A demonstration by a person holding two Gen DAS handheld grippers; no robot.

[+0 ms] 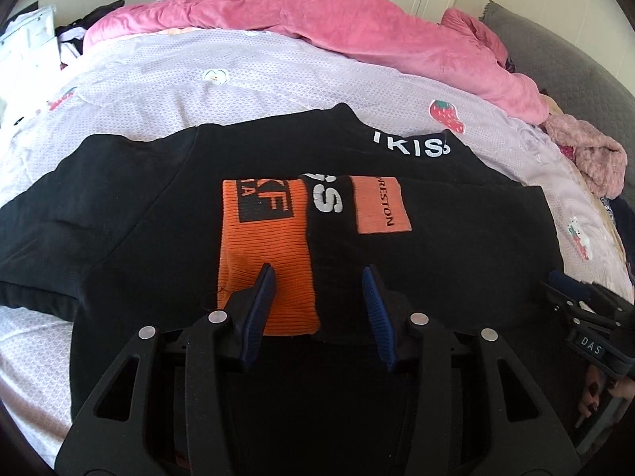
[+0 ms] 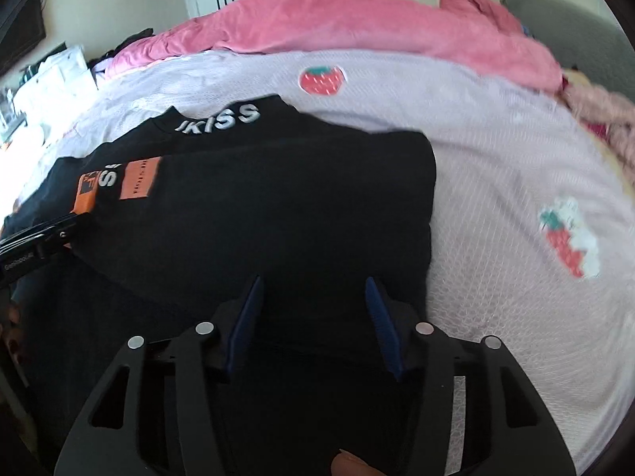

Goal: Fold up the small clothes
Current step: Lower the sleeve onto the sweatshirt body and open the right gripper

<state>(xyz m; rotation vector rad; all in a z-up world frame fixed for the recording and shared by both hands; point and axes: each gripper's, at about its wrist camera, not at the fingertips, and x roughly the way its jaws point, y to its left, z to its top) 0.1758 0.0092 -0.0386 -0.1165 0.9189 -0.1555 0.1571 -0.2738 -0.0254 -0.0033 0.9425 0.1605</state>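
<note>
Around the black sweatshirt lie a pink blanket and strawberry-print sheet; each hand-held gripper stands apart, empty.

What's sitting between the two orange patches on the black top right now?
Black fabric bearing white letters separates the ribbed orange cuff from the flat orange patch on the black top. The left wrist view shows it best.

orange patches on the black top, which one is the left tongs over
The larger ribbed orange patch, the one with the black square logo. One finger of the left tongs overlaps its lower part; the smaller flat patch printed "RESTON" lies farther off, to its right.
</note>
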